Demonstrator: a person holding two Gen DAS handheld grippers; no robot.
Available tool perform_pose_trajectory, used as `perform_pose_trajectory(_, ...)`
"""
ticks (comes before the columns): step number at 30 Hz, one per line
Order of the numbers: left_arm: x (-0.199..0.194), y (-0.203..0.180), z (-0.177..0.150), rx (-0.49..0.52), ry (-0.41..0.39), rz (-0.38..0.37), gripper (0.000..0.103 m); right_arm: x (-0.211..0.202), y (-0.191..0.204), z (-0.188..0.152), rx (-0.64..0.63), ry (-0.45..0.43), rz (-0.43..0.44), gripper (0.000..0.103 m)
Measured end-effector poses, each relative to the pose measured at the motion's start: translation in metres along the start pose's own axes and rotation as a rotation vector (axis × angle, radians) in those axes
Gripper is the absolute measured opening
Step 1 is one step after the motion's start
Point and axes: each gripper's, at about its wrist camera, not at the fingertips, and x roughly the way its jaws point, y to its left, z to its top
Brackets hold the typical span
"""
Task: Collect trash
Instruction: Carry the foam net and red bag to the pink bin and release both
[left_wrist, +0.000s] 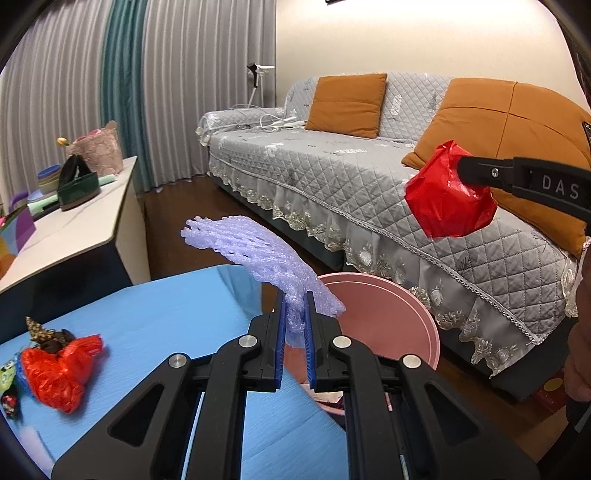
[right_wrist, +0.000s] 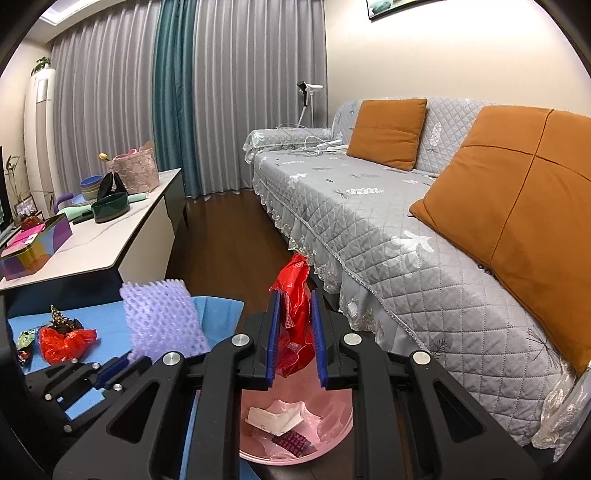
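My left gripper (left_wrist: 295, 306) is shut on a purple foam net (left_wrist: 255, 247) and holds it over the edge of the blue table (left_wrist: 166, 325), next to the pink bin (left_wrist: 388, 314). The net also shows in the right wrist view (right_wrist: 162, 317). My right gripper (right_wrist: 295, 306) is shut on a crumpled red plastic bag (right_wrist: 295, 314) above the pink bin (right_wrist: 332, 417), which holds white paper and other scraps. The bag also shows in the left wrist view (left_wrist: 447, 195). More trash lies on the table: a red plastic wad (left_wrist: 59, 369) with dark wrappers.
A grey quilted sofa (left_wrist: 351, 177) with orange cushions (left_wrist: 347, 103) stands to the right. A white sideboard (right_wrist: 110, 240) with bowls and a basket stands to the left. Dark wood floor (right_wrist: 229, 251) runs between them.
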Motion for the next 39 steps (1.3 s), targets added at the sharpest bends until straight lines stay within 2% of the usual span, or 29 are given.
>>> perform_pose_trajectory(15,0.043,-0.005,-0.005,0.003,0.046,-0.066,0.009,0.036,-0.007,-0.016,0.022,0.082,-0.025,0.018)
perform_pose_trajectory(18,0.054,-0.005,-0.007,0.001,0.084,-0.125,0.010,0.043,-0.008,-0.018,0.038,0.110,-0.023,0.022)
perform_pose_trajectory(19,0.059,-0.006,-0.009,0.003,0.108,-0.138,0.015,0.046,-0.008,-0.018,0.044,0.125,-0.018,0.028)
perform_pose_trajectory(20,0.062,-0.005,-0.010,0.000,0.127,-0.140,0.032,0.048,-0.008,-0.019,0.050,0.136,-0.021,0.048)
perform_pose_trajectory(21,0.064,-0.003,-0.012,-0.011,0.137,-0.138,0.042,0.049,-0.009,-0.020,0.055,0.132,-0.036,0.064)
perform_pose_trajectory(22,0.063,0.000,-0.014,-0.029,0.135,-0.134,0.052,0.049,-0.009,-0.019,0.057,0.128,-0.047,0.068)
perform_pose_trajectory(29,0.042,0.022,-0.020,-0.089,0.108,-0.090,0.052,0.039,-0.011,-0.012,0.100,0.086,-0.055,0.068)
perform_pose_trajectory(35,0.010,0.041,-0.021,-0.114,0.084,-0.048,0.052,0.020,0.007,-0.003,0.101,0.011,-0.011,0.068)
perform_pose_trajectory(39,-0.019,0.058,-0.023,-0.129,0.062,0.012,0.052,0.003,0.025,0.001,0.094,-0.051,0.027,0.068)
